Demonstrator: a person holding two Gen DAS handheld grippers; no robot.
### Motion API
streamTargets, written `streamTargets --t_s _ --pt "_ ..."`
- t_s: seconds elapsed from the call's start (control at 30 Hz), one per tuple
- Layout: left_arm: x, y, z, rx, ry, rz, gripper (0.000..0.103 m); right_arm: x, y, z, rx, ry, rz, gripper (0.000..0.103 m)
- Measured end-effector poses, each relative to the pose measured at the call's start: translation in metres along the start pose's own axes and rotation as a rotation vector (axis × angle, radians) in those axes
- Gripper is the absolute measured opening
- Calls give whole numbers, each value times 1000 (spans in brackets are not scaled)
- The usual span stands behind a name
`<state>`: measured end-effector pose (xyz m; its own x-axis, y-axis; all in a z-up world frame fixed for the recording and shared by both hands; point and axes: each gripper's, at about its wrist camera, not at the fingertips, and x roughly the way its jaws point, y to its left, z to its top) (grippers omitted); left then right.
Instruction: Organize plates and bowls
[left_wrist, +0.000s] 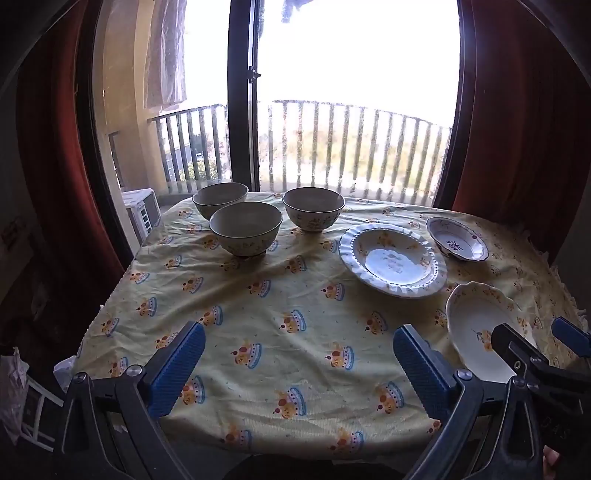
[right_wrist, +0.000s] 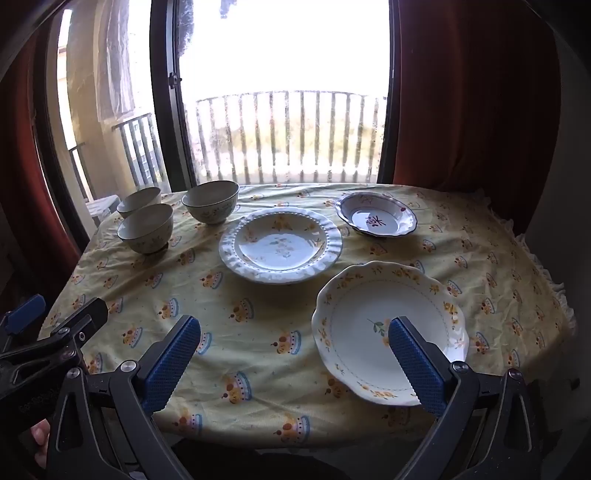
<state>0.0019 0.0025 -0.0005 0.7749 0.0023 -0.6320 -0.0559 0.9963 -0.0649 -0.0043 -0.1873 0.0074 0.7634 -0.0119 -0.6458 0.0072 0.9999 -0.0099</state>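
Observation:
Three deep bowls stand at the table's far left: one at the back left (left_wrist: 220, 198), one in front of it (left_wrist: 245, 228), one to the right (left_wrist: 313, 208). A ruffled white plate (left_wrist: 392, 259) lies mid-right, a small blue-rimmed plate (left_wrist: 457, 238) behind it, and a scalloped yellow-flower plate (right_wrist: 388, 332) near the front right. My left gripper (left_wrist: 299, 363) is open and empty above the front edge. My right gripper (right_wrist: 293, 360) is open and empty, its right finger over the yellow-flower plate. Each gripper shows in the other's view, the right one (left_wrist: 535, 350) and the left one (right_wrist: 55, 317).
A yellow patterned tablecloth (left_wrist: 258, 302) covers the table. A glass balcony door with railing (left_wrist: 332, 147) is behind the table, red curtains (left_wrist: 517, 129) on both sides. A white appliance (left_wrist: 142, 212) stands at the far left outside the table.

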Motion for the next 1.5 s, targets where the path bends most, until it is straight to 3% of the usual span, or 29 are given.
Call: streamTargets --t_s 0.07,0.37,0.57,1.5 --pt "-8 -17 -8 53 -28 32 102 0 -1 1 7 -7 -10 103" --pt "-8 -28 -1 49 4 18 103 0 -27 3 45 55 -22 103" --pt "-13 -32 5 46 -14 30 103 -4 -29 8 45 52 -36 103" --pt "-8 -40 -1 44 46 17 101 -6 -35 7 45 86 -55 103"
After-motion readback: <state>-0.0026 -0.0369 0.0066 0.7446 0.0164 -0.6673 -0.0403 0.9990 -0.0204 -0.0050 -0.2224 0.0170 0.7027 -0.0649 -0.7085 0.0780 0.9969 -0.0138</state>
